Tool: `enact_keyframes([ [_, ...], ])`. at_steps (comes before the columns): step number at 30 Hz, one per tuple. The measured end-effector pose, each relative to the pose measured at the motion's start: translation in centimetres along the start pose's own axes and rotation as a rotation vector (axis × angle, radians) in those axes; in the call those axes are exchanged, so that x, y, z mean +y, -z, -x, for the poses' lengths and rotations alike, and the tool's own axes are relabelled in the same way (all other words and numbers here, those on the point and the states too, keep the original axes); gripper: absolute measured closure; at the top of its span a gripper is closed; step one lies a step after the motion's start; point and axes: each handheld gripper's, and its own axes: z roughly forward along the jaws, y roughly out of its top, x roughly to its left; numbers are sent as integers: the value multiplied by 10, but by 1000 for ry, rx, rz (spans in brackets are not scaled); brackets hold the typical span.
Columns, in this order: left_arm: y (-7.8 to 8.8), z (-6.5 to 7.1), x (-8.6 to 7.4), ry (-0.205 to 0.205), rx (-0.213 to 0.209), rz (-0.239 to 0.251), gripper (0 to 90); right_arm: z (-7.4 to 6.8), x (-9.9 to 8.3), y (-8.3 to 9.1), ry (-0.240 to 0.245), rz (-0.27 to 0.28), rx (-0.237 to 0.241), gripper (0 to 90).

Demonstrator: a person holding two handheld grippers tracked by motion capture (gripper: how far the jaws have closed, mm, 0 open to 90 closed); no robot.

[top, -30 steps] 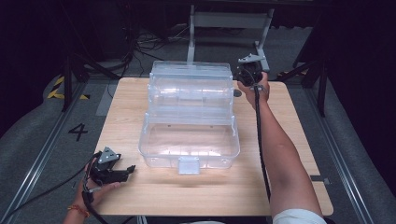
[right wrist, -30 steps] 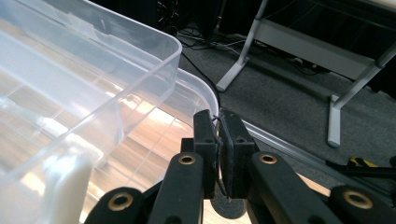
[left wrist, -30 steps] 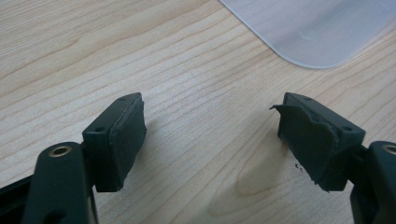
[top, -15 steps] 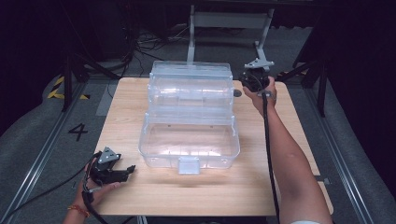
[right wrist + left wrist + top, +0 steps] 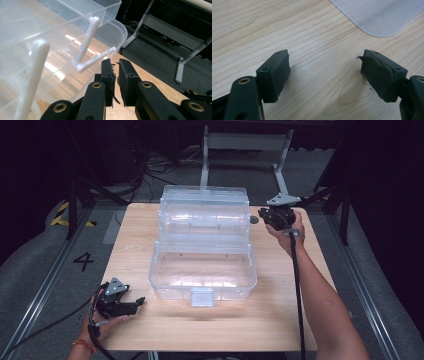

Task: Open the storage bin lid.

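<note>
High view puts the clear plastic box [image 5: 202, 245] mid-frame, my right gripper [image 5: 272, 217] clenched empty beside its right hinge arm, probably to nudge it, my left gripper [image 5: 120, 302] released lower left.

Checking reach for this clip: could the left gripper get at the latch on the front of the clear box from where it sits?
Probably yes. The left gripper rests open on the table, near its front left corner, and only bare wood lies between it and the latch on the clear box. Its fingers hold nothing.
</note>
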Motion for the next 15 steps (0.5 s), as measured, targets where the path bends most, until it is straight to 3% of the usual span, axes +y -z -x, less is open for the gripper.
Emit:
enact_keyframes([
  [9, 0, 0, 0, 3, -1, 1, 237, -1, -18, 22, 14, -2, 37, 813],
  [15, 0, 0, 0, 3, 0, 1, 237, -8, -25, 39, 64, 26, 56, 807],
])
